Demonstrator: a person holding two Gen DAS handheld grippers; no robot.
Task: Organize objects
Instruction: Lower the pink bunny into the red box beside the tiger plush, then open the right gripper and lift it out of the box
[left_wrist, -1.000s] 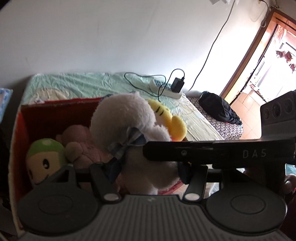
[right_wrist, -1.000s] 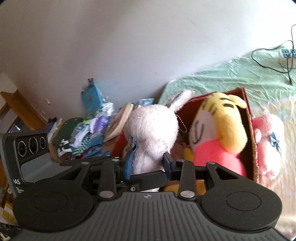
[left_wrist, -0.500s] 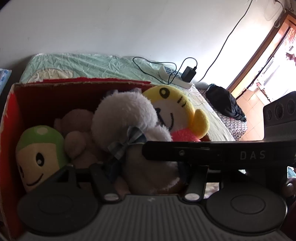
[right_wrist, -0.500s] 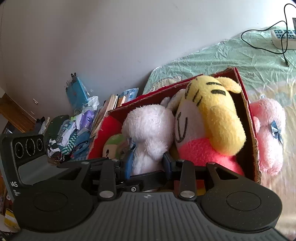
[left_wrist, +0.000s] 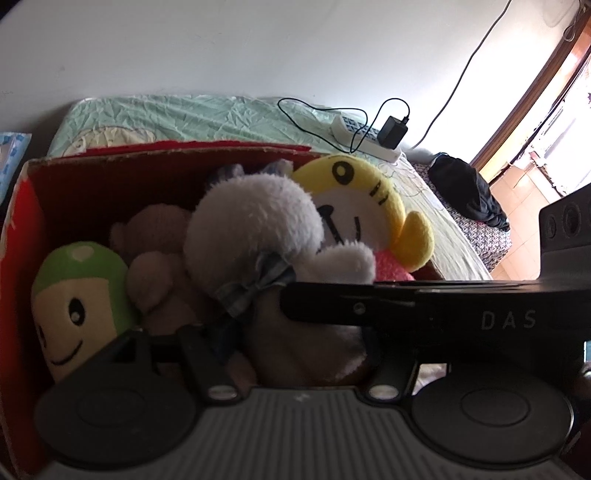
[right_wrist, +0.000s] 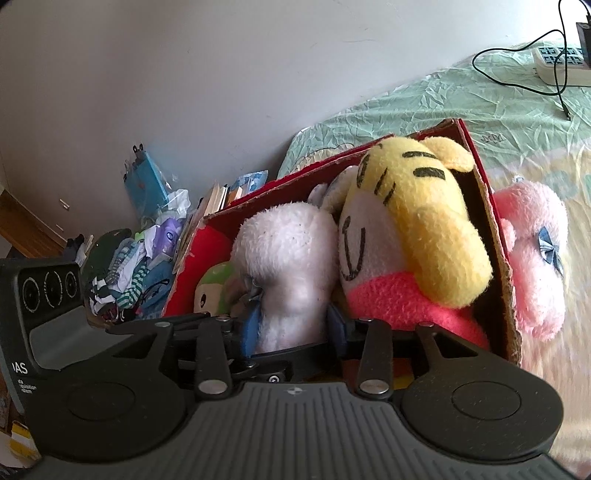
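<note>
upright, white rabbit plush (right_wrist: 291, 266) in red box (right_wrist: 495, 236).

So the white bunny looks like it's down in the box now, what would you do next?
Probably open both grippers and let go. The bunny sits inside the red box, wedged between the green toy and the yellow toy, with the right gripper and left gripper clamped on it.

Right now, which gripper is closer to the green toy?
Left. The left gripper sits right beside the green toy; the right gripper grips the white bunny from the far side.
</note>
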